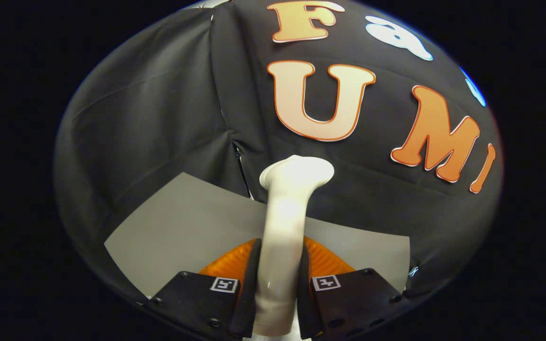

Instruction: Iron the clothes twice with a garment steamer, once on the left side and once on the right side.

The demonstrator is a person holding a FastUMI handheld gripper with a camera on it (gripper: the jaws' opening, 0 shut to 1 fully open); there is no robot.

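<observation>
Gripping the garment steamer (288, 213), the gripper (277, 293) has both fingers pressed against its pale handle, which runs from between them out toward 12 o'clock and ends in a flared head just beyond. Grey surface (178, 227) lies beneath, spreading to 10 and 3 o'clock; booth wall (150, 118) stands behind. No clothes visible ahead. Judged step: carrying the steamer, first pass not yet begun. Next move calls for bringing the head to the garment's left side and keeping it flat against the cloth. Count: one steamer, one gripper, one surface.
</observation>
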